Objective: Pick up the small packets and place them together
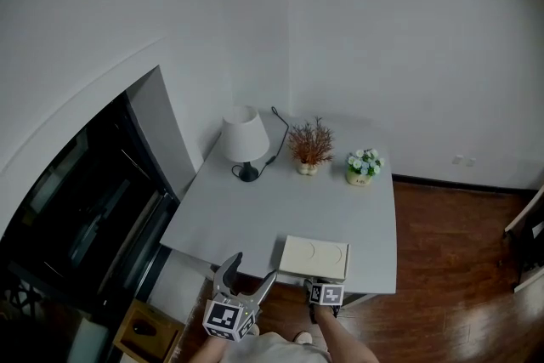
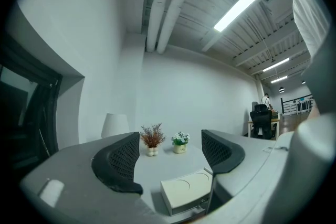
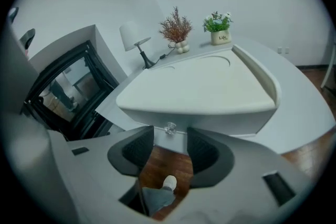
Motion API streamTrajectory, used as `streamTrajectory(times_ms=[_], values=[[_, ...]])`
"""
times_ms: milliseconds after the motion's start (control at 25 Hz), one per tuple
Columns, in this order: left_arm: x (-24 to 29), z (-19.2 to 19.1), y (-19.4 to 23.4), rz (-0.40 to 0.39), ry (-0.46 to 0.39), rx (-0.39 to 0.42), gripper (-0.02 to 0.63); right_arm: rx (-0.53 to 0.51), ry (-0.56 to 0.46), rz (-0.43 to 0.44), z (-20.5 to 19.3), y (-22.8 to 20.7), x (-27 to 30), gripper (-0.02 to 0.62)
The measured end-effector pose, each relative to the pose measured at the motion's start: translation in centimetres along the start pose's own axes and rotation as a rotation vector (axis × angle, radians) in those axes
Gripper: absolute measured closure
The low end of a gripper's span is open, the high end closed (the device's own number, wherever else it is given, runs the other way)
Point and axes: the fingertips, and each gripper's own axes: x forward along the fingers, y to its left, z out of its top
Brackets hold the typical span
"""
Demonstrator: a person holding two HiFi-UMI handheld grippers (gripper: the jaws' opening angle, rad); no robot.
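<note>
Ahead of the left tongs (image 1: 257, 264) stretches a grey table (image 1: 255, 208). At its far end, past their tips, stand a lamp (image 1: 244, 140), a dried plant (image 1: 310, 144) and a flower pot (image 1: 364, 166). A cream box (image 1: 314, 257) lies at the near edge, just ahead and to the right of those tongs. It sits directly above and in front of the right tongs (image 3: 170, 136). A black cabinet (image 1: 85, 217) stands off to the left of the left tongs, and wood floor (image 1: 442, 268) lies to the right of the right ones.

The left tongs are held level at the table's near edge and point toward the far wall. Their jaws stand wide apart with nothing between them. The right tongs tilt downward against the box's front face. Their jaws are a narrow gap apart. A small clear knob (image 3: 170, 128) on that face sits just past their tips, in line with the gap, and the pads do not press it. Below the gap the floor and a shoe (image 3: 169, 182) show. The forearm (image 1: 340, 340) behind the right tongs comes in from the bottom of the head view.

The box is shut, so its contents cannot be told. The packets are not visible in any view.
</note>
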Motion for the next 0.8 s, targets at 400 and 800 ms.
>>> streamTrajectory(times_ms=[400, 800], values=[[-1.0, -1.5, -0.3, 0.005, 0.034, -0.027, 0.252, 0.101, 0.001, 0.051, -1.3, 0.8, 1.0, 0.557], [-1.0, -2.4, -0.3, 0.005, 0.055, -0.04, 0.252, 0.199, 0.04, 0.012, -1.5, 0.4, 1.1, 0.503]])
